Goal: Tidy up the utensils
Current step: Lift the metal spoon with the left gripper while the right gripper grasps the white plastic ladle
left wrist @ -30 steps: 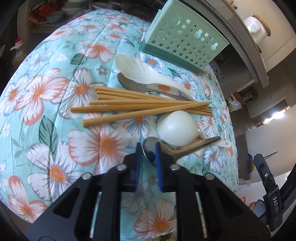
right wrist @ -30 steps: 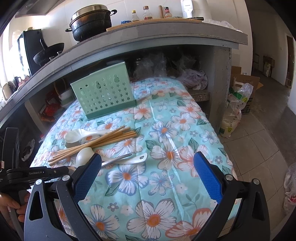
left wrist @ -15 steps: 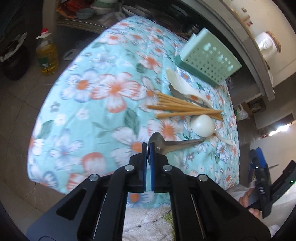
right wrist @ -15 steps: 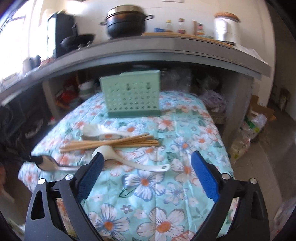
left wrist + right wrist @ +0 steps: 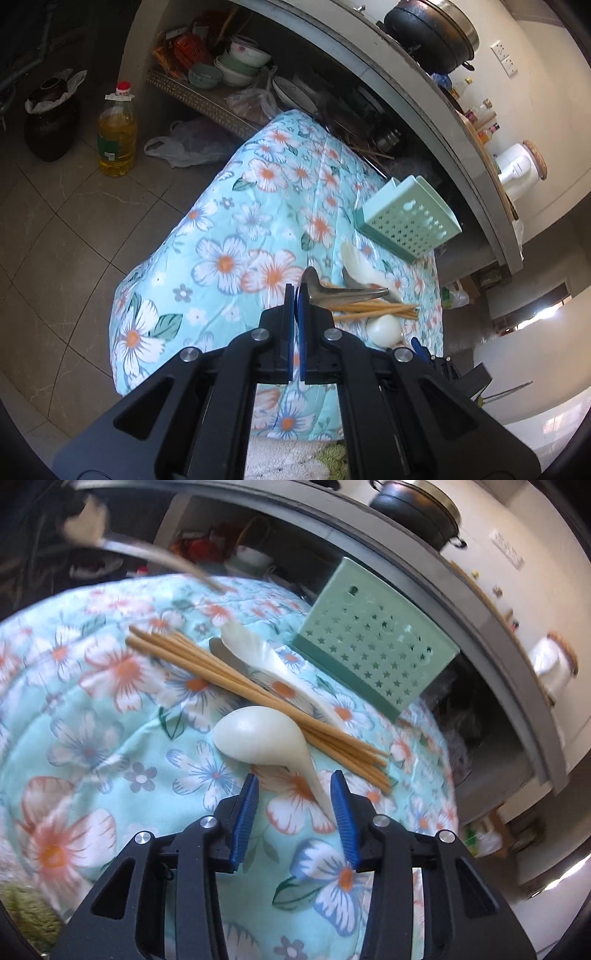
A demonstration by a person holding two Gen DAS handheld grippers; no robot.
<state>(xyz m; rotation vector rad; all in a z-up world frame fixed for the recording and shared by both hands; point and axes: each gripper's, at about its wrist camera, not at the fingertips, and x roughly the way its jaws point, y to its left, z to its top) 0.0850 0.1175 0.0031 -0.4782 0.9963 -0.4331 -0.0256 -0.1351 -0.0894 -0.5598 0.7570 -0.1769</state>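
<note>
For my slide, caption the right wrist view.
Right gripper closing around white spoon handle beside chopsticks.

The left gripper (image 5: 296,295), clamped on the bowl of the metal spoon (image 5: 343,293), now carries it clear of the floral cloth (image 5: 229,236); a second ago the spoon lay on the cloth beside the white ladle (image 5: 258,738). In the right wrist view the lifted spoon shows as a blurred streak at 11 o'clock, above the chopsticks (image 5: 229,679). The left camera now takes in the floor and an oil bottle (image 5: 116,140) at 10 o'clock. The right gripper (image 5: 295,812) has rolled and come down to the ladle; its jaws, wide apart before, are closing with the ladle's handle between them, against the right pad and clear of the left.
</note>
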